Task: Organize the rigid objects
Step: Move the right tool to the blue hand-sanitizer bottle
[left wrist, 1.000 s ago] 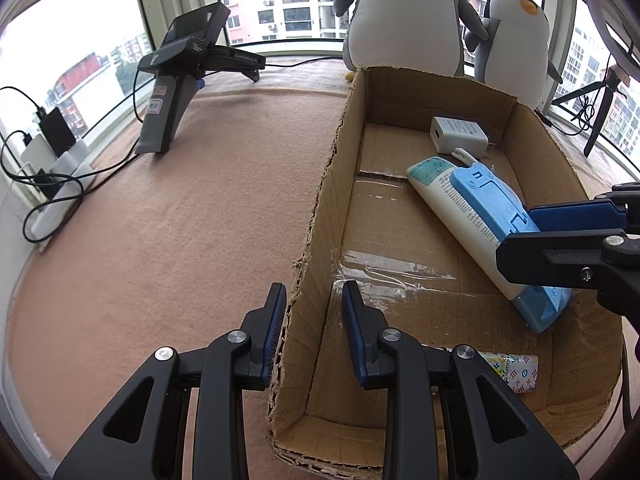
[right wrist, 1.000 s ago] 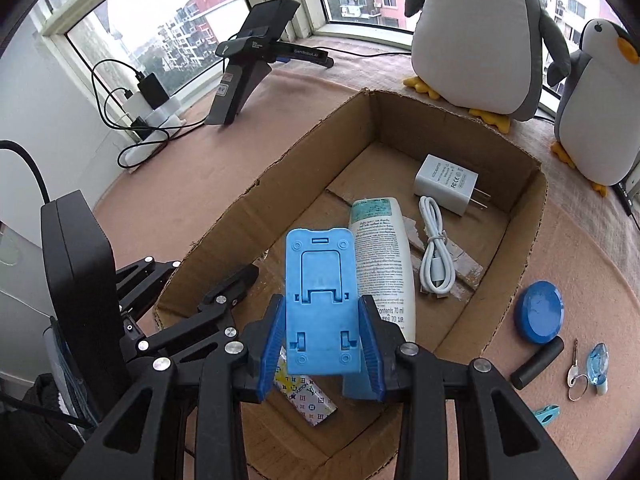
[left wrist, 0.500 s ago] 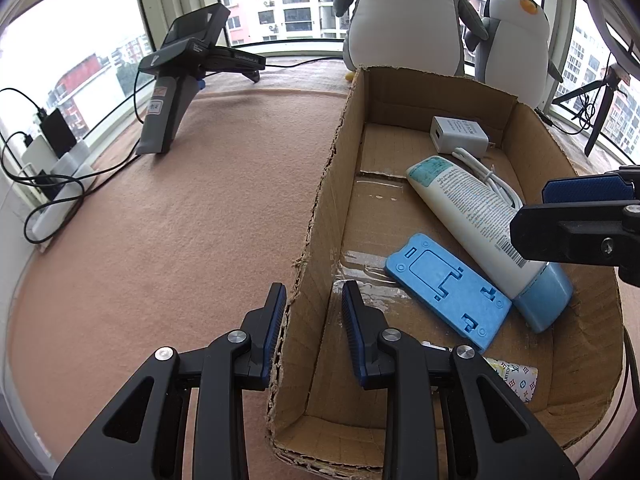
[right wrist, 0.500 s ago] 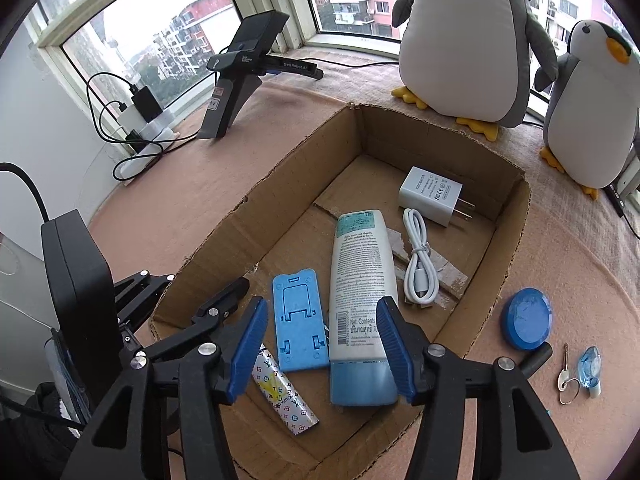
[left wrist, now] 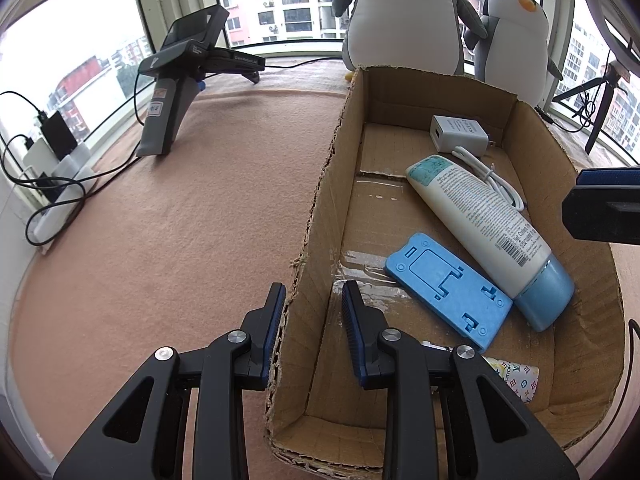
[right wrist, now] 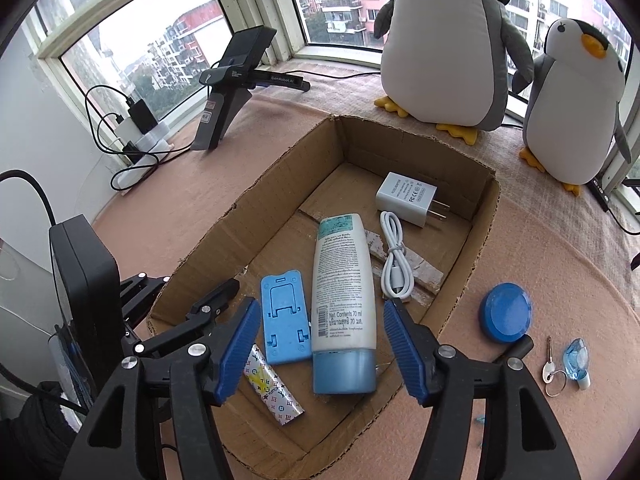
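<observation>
The left tongs [left wrist: 314, 306] pinch the cardboard box [left wrist: 320, 204] wall, steadying it. The right tongs [right wrist: 318, 344] hang empty over the box, jaws opening; best lift clear, then reach for the blue round lid [right wrist: 506, 312] on the worktop [left wrist: 180, 220].

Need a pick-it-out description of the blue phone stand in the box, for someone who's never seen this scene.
Start at the open cardboard box in front of the two plush penguins. On its floor, at the near end, the blue phone stand lies flat beside the white lotion tube. It is the only flat blue plastic slab with cut-out slots; the tube is rounded and blue-capped.
</observation>
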`<action>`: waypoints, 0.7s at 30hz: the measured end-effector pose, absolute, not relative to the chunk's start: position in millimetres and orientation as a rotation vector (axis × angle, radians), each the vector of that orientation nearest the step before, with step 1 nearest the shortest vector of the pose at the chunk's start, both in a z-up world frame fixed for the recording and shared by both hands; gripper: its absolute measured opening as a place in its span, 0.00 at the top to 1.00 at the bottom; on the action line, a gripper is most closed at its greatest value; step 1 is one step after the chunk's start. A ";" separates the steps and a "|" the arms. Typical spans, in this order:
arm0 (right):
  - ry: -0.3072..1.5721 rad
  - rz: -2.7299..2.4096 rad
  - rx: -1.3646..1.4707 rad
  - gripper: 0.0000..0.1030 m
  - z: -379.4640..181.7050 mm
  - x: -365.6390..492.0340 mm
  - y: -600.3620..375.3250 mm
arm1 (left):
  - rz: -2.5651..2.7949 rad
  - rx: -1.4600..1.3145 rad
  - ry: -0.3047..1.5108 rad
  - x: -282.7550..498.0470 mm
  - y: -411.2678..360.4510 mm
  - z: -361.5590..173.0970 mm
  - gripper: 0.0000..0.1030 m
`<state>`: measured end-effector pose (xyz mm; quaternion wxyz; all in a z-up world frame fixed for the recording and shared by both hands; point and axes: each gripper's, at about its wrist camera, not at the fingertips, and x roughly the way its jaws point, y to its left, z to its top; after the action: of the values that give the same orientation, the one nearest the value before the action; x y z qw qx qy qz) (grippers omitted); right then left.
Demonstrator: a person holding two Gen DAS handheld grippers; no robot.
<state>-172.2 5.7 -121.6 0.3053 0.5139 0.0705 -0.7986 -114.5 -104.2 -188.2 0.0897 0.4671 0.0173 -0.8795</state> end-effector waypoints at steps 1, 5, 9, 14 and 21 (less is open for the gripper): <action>0.183 -2.124 1.360 0.41 -121.0 -172.2 10.2 | -2.615 1.390 0.050 -114.7 -104.4 -188.1 0.74; 0.156 -2.158 1.369 0.41 -120.0 -173.8 34.9 | -2.613 1.389 0.042 -115.3 -105.1 -187.9 0.74; 0.121 -2.208 1.392 0.41 -120.4 -177.5 68.9 | -2.611 1.389 0.035 -115.4 -104.5 -188.2 0.74; 0.093 -2.285 1.440 0.41 -123.2 -189.0 116.0 | -2.607 1.387 0.023 -116.1 -103.9 -188.5 0.74; 0.061 -2.388 1.511 0.41 -132.9 -208.6 181.1 | -2.602 1.386 0.011 -116.0 -101.8 -189.1 0.74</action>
<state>-208.6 181.1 -132.9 0.1570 0.5281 0.0213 -0.8343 -116.0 -101.8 -189.1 0.0965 0.4679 0.0036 -0.8785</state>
